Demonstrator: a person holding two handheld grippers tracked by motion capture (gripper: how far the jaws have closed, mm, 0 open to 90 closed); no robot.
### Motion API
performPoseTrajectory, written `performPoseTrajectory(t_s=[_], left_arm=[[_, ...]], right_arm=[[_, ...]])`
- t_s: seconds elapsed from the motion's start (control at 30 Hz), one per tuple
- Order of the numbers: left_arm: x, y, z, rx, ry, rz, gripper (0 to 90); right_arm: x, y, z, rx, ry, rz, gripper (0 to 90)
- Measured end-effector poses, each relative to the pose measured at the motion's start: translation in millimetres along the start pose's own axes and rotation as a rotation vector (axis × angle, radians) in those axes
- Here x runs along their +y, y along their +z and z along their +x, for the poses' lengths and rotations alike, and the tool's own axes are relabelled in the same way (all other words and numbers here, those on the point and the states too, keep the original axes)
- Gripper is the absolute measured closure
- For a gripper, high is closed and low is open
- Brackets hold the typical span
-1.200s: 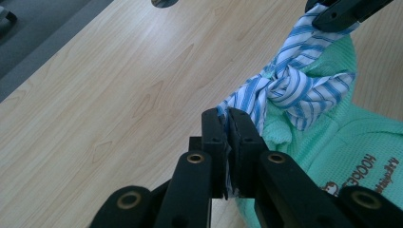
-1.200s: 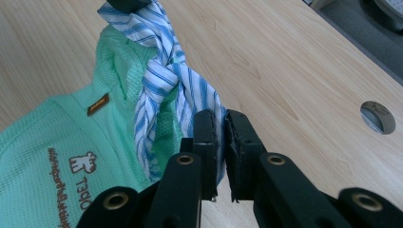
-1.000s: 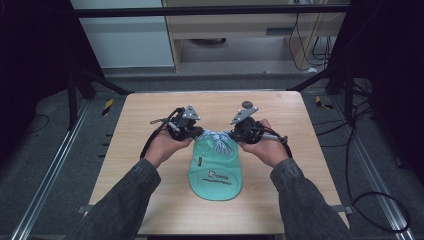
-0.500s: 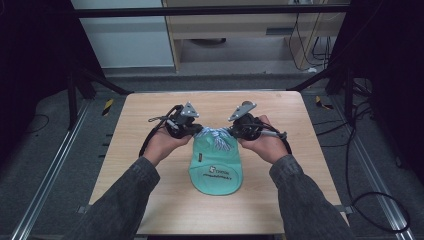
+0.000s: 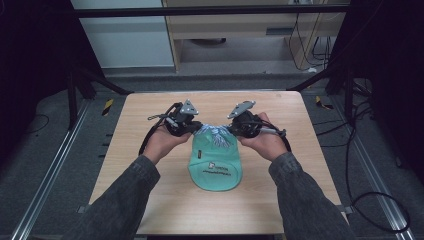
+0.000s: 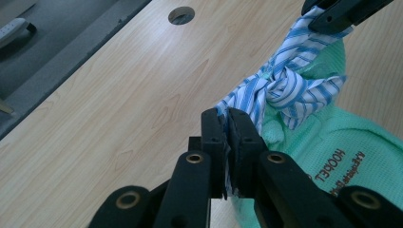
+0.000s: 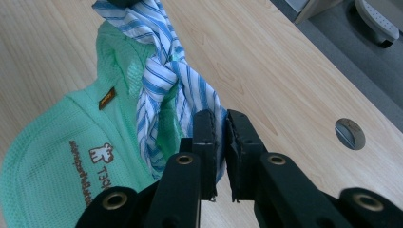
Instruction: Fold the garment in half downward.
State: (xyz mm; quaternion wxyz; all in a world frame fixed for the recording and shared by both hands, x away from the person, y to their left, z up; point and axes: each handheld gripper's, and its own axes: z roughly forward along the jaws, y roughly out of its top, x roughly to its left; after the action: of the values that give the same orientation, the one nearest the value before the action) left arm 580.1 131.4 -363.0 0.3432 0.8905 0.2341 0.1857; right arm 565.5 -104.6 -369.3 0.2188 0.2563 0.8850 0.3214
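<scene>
I am holding the left gripper (image 5: 192, 126) and the right gripper (image 5: 235, 126) at the far end of a green mesh bag (image 5: 215, 162) that is lying on the wooden bench (image 5: 150, 200), its printed logo facing up and its closed end pointing back toward me. A blue-and-white striped cloth tie (image 5: 216, 133) is cinching the bag's mouth, and each gripper is clamped on one tail of it.

In the left gripper view the two black jaws are pressed together on a striped tail (image 6: 228, 116), with the knot (image 6: 280, 88) sitting just beyond them and the other gripper (image 6: 340, 12) biting the opposite tail at the top edge. In the right gripper view the jaws are likewise closed on the striped fabric (image 7: 214, 114), which is running up over the green mesh bag (image 7: 57, 152) toward the knot (image 7: 164, 64).

I am holding the tails out to either side, I judge, so that tension goes straight through the knot; whether I am tightening or loosening it I cannot tell. The bag's own weight on the bench is serving as the anchor. A round cable hole (image 7: 350, 133) in the bench is sitting well clear of the work.
</scene>
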Motion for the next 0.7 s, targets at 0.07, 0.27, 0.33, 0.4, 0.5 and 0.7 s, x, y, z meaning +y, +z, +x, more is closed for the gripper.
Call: performPoseTrajectory(t_s=[0.07,0.27,0.33,0.4,0.5,0.7], left_arm=[[0.9,-0.4,1.4,0.002,-0.001,-0.005,86.2],[3.0,-0.7,5.3,0.01,-0.001,-0.003,86.2],[3.8,-0.5,6.8,0.014,-0.002,-0.004,86.1],[4.8,-0.4,7.9,0.015,-0.004,-0.002,86.1],[5.8,1.3,8.9,0.016,-0.009,-0.001,86.1],[5.2,6.2,11.0,0.017,-0.011,0.004,86.1]], right_arm=[[1.1,0.1,-1.5,0.0,0.003,-0.002,82.8],[4.0,1.3,-2.9,-0.003,0.001,-0.004,82.7],[4.5,1.7,-3.1,-0.004,0.001,-0.007,82.7],[5.0,2.2,-3.3,-0.007,0.001,-0.006,82.7],[5.4,3.5,-4.6,-0.007,0.002,-0.003,82.7],[4.8,7.4,-7.5,-0.009,0.009,0.003,82.7]])
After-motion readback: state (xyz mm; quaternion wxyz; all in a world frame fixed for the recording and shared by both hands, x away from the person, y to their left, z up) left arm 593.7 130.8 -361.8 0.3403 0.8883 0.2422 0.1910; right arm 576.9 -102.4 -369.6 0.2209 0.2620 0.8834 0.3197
